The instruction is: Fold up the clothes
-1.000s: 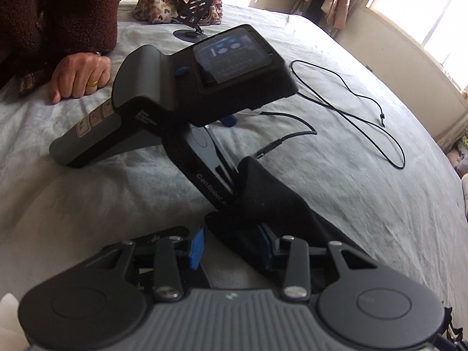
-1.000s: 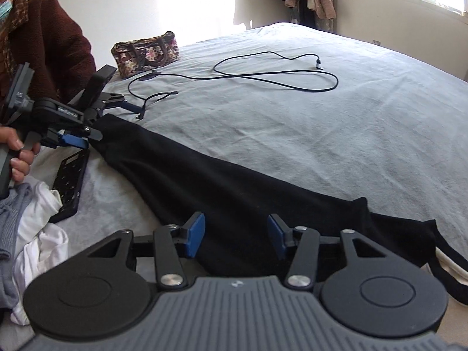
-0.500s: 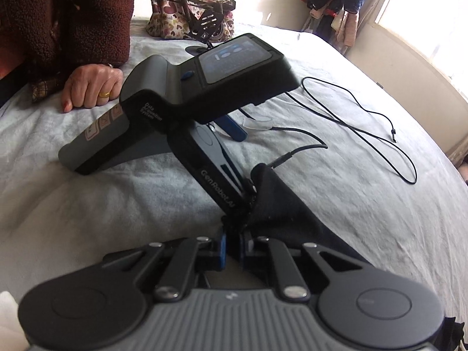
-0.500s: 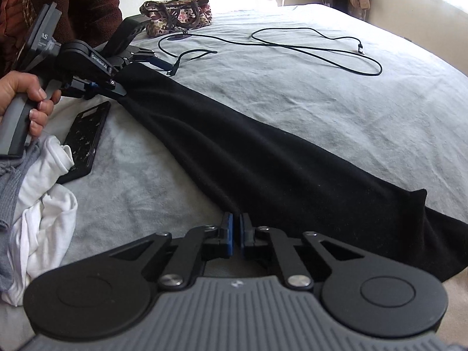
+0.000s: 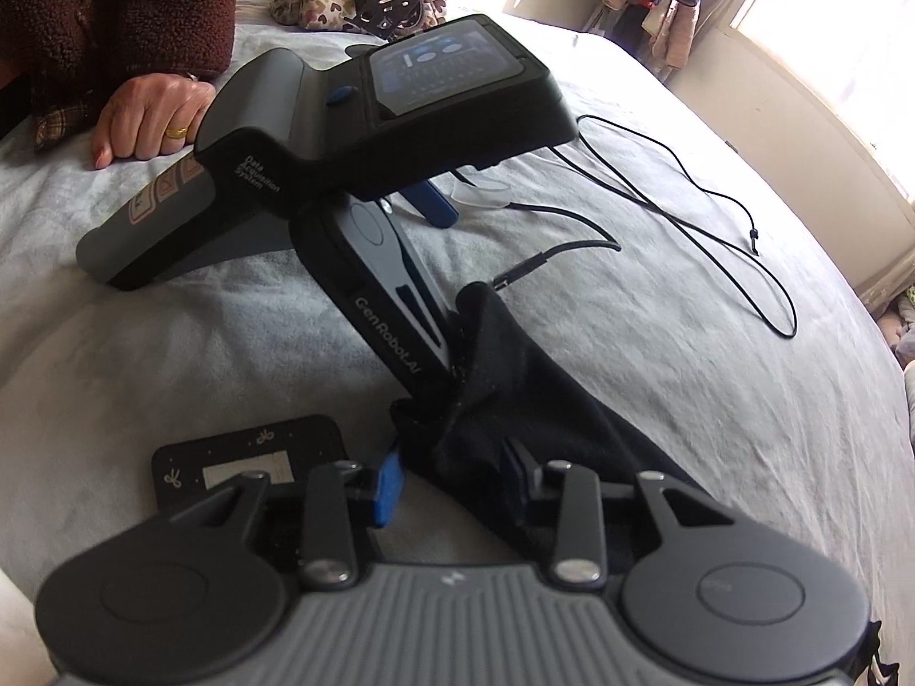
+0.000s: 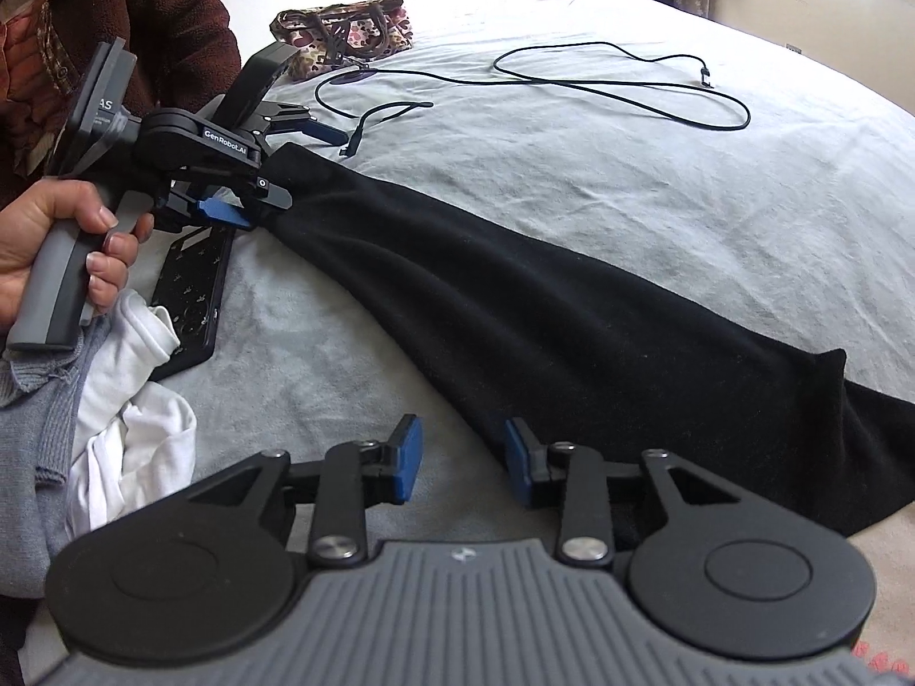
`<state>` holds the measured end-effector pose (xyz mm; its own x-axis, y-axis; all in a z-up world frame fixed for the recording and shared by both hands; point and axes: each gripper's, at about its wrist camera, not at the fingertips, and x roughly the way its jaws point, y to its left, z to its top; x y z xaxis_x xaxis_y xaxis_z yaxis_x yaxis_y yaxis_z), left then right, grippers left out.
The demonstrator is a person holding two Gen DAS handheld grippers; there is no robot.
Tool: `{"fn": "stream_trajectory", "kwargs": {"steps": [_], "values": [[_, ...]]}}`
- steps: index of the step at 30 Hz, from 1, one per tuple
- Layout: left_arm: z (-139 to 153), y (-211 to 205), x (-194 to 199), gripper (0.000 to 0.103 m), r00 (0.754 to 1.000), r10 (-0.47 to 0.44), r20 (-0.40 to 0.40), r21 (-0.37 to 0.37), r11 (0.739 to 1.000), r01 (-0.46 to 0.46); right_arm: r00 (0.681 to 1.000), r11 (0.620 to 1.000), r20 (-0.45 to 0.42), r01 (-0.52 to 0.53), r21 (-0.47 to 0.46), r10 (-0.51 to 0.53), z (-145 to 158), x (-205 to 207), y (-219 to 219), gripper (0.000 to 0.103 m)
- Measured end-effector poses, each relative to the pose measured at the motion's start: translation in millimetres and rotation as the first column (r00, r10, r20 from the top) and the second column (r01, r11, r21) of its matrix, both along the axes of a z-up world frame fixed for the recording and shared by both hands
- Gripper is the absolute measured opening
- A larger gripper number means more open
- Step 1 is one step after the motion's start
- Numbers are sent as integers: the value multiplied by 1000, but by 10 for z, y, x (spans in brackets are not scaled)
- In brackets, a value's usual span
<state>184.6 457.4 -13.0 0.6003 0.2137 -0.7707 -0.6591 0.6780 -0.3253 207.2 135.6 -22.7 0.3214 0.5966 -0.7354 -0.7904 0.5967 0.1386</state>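
Note:
A long black garment (image 6: 572,308) lies stretched across the grey bedsheet (image 6: 629,171). In the right wrist view my right gripper (image 6: 462,469) stands open at its near edge, with bare sheet between the blue pads (image 6: 407,469). A hand holds my left gripper (image 6: 251,206) at the garment's far left end. In the left wrist view that gripper (image 5: 452,474) is open, and the bunched end of the garment (image 5: 514,389) sits between its fingers and hides the right pad.
A spare gripper unit with a lit screen (image 5: 400,114) lies on the bed just beyond the cloth's end. A phone in a black case (image 6: 191,291), white and grey clothes (image 6: 126,400), a black cable (image 6: 600,86) and a patterned bag (image 6: 349,28) share the bed. A person's hand (image 5: 148,120) rests there too.
Both grippers closed half a second ago and have now opened again. The black garment was pulled out straighter, and its left end stays bunched between the left fingers.

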Motion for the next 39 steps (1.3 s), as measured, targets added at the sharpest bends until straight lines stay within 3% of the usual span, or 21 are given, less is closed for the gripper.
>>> {"fn": "stream_trajectory", "kwargs": {"steps": [1,4,11,21,30,39], "values": [[7,-7,-4,16,1000,0,1,2,1000,0,1000,1000,1,5,0,-5,22,-14,0,37],[70,-62,-45,10,999,-22,45,19,1000,21,1000,1000,8,27,5,-27,78,-50,-7,37],[375,-300,-115,9,974,-129,188,107,988,110,992,991,-2,128,47,-128,175,-92,-142,37],[838,-878,1,9,893,-303,331,148,952,269,958,946,-119,278,166,-261,346,12,-526,39],[843,-1557,162,9,824,-415,386,70,904,422,885,838,-289,448,312,-366,448,182,-1050,45],[478,-2041,235,9,805,-464,368,-29,860,509,810,713,-437,567,414,-390,406,320,-1497,53]]}}
